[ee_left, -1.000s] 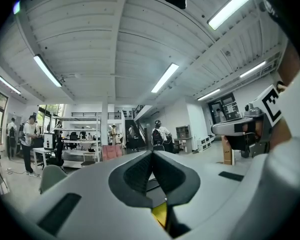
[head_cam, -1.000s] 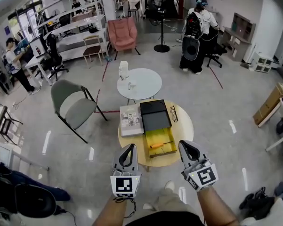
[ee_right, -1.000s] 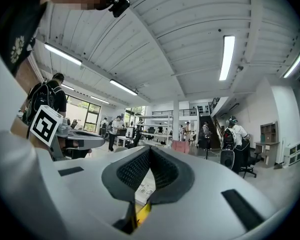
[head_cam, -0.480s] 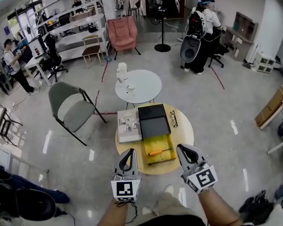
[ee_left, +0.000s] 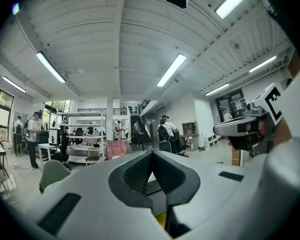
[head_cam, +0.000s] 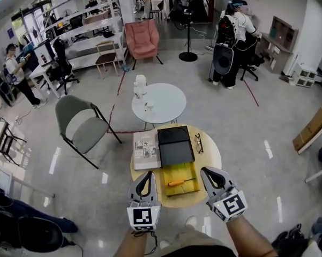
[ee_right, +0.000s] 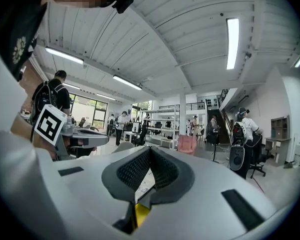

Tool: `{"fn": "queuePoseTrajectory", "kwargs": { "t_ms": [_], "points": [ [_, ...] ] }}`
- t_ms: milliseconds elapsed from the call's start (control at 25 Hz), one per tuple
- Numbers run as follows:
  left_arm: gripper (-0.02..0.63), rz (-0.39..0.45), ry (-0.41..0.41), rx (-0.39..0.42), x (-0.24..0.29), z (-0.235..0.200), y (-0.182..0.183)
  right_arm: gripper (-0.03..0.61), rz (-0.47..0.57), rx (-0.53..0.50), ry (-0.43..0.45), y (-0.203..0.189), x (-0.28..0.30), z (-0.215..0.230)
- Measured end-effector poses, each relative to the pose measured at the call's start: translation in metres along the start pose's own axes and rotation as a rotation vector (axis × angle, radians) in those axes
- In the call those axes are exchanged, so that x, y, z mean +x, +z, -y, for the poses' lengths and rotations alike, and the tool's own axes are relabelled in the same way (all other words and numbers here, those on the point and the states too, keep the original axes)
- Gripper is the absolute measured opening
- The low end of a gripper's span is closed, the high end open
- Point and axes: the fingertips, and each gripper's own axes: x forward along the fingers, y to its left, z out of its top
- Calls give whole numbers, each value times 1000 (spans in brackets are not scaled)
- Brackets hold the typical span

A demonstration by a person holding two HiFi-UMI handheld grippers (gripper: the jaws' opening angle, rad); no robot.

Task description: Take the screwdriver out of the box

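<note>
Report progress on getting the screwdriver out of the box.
Done: the box lies open on the table. In hand: nothing; left tongs and right tongs are shut, empty, short of it. Remaining: grip the orange-handled screwdriver lying inside and lift it out.

The left forearm (head_cam: 127,245) and right forearm (head_cam: 246,235) reach forward side by side, well apart. The left gripper (head_cam: 145,173) points level, its jaws pressed together with nothing between them. The right gripper (head_cam: 209,171) points almost level, angled slightly inward, its jaws likewise closed and empty.
</note>
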Motion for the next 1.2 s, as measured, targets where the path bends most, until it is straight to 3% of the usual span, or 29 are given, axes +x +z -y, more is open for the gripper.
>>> {"fn": "queuePoseTrajectory", "kwargs": {
  "t_ms": [680,1200],
  "points": [
    [14,3,54,34,68,18,26,15,58,1,89,19,28,67],
    [13,-38,88,38,87,15,9,15,48,25,138,1,54,83]
  ]
}}
